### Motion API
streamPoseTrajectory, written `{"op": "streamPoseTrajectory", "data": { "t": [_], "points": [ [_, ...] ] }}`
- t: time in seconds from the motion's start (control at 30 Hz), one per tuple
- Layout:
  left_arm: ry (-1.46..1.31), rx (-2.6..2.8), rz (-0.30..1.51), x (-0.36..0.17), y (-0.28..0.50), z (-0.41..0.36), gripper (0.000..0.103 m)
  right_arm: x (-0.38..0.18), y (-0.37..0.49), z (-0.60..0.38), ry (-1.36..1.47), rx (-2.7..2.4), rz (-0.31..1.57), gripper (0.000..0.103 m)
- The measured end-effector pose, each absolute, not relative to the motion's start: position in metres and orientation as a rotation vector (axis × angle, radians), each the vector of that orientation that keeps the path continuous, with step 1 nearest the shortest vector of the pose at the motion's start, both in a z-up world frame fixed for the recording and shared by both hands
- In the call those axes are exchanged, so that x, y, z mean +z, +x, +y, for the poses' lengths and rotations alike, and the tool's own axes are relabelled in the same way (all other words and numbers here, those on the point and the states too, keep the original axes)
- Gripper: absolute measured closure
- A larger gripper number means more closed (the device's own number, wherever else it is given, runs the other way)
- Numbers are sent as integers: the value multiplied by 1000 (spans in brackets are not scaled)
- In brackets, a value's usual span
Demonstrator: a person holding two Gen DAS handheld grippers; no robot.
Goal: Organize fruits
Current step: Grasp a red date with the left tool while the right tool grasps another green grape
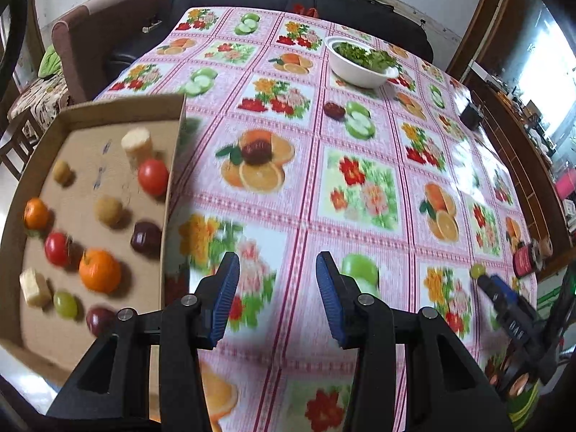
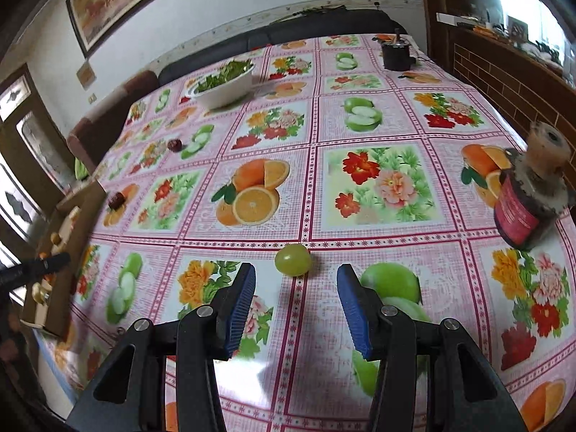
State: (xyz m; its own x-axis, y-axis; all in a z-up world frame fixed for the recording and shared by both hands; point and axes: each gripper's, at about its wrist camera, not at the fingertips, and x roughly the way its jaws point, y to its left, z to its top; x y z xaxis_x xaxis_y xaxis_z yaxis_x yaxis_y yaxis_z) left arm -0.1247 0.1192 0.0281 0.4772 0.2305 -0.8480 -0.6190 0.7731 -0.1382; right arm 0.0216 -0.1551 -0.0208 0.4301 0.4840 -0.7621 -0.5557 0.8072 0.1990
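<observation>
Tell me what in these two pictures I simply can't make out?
- Left wrist view: the cardboard tray is blurred; its pale chunks can't be identified, and the near corner hides behind the left gripper.
- Right wrist view: the same tray sits squeezed at the frame edge, contents unreadable.
- Right wrist view: the dark jar's label is too blurred to read.
- Both views: the small dark fruits are too small to name.
</observation>
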Motion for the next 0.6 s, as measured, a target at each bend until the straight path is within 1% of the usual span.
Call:
{"op": "streamPoseTrajectory", "data": {
  "t": [0.2,0.27,0.5,0.53,0.6],
  "points": [
    [-453,603,950,24,-83,152,61,-26,26,-135,-177,637,916,54],
    [-446,630,976,15,-68,162,61,-31,28,-129,-208,637,933,56],
    [-435,699,1060,-18,-30,186,61,-35,20,-116,-308,620,906,56],
    [-437,701,1066,-22,-27,189,58,-35,20,-115,-314,620,902,56],
    [-411,727,1044,-23,-25,190,55,-35,19,-114,-319,624,897,62]
  ]
}}
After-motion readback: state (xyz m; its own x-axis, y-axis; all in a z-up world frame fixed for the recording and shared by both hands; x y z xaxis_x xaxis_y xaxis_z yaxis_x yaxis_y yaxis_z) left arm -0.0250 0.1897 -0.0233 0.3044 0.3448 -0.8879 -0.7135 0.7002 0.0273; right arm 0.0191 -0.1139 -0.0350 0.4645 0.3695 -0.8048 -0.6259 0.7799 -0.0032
